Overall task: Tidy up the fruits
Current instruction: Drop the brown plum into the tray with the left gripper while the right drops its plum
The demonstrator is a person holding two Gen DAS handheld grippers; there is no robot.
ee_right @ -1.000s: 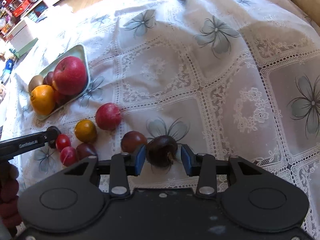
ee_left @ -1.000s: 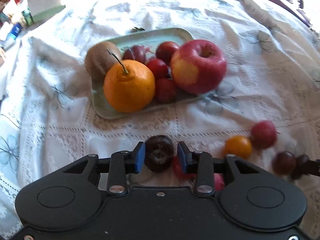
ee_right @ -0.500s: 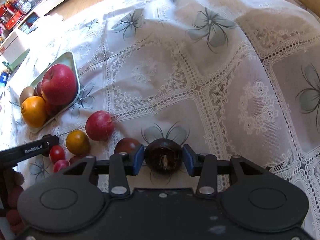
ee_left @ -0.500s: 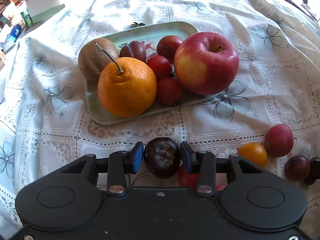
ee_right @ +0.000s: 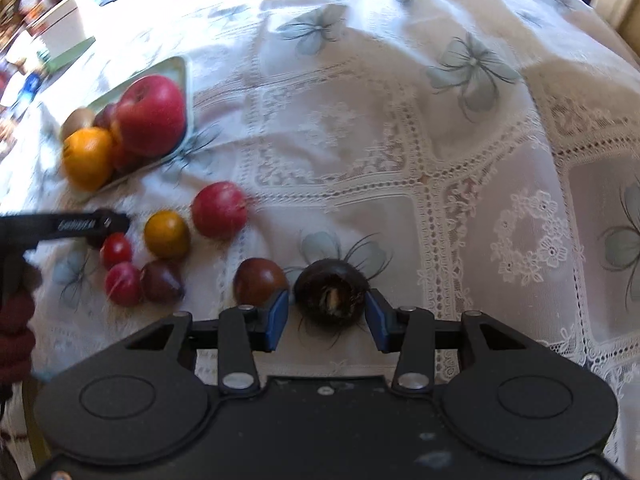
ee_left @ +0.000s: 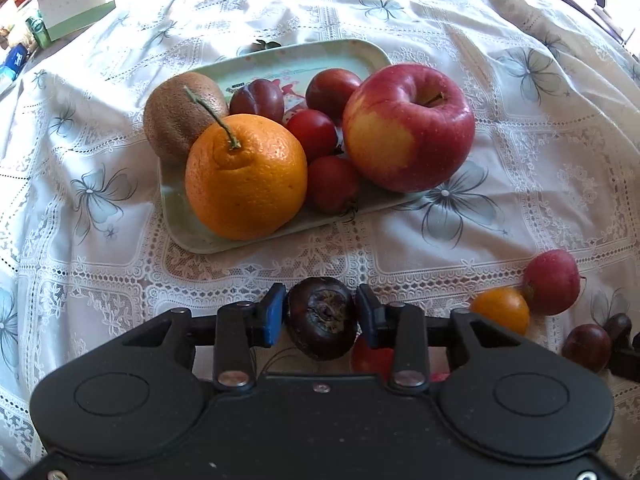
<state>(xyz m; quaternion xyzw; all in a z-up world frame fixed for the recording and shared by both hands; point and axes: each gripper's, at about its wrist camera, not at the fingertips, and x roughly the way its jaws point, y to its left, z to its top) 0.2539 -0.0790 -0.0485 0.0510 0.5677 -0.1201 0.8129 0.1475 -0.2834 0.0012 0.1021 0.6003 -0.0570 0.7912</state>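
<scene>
My left gripper (ee_left: 320,314) points down at the cloth, its jaws closing. Its blue pads press a dark brown water chestnut (ee_left: 322,328) from both sides. Beyond it a pale green tray (ee_left: 280,60) holds a red apple (ee_left: 408,128), an orange (ee_left: 246,176), a kiwi (ee_left: 176,116) and several small plums. My right gripper (ee_right: 326,314) straddles a second dark chestnut (ee_right: 330,298) lying on the cloth. Its pads stand a little off that chestnut.
Loose fruit lies on the lace tablecloth (ee_right: 400,140): a red plum (ee_right: 218,210), a yellow tomato (ee_right: 166,234), a small red tomato (ee_right: 116,250), a dark plum (ee_right: 260,282) beside my right gripper's left finger. Boxes and clutter (ee_left: 72,0) stand past the table's far left edge.
The left jaws spread apart, then came back onto the chestnut. The right jaws widened slightly off their chestnut, and the right view rolled a little.
</scene>
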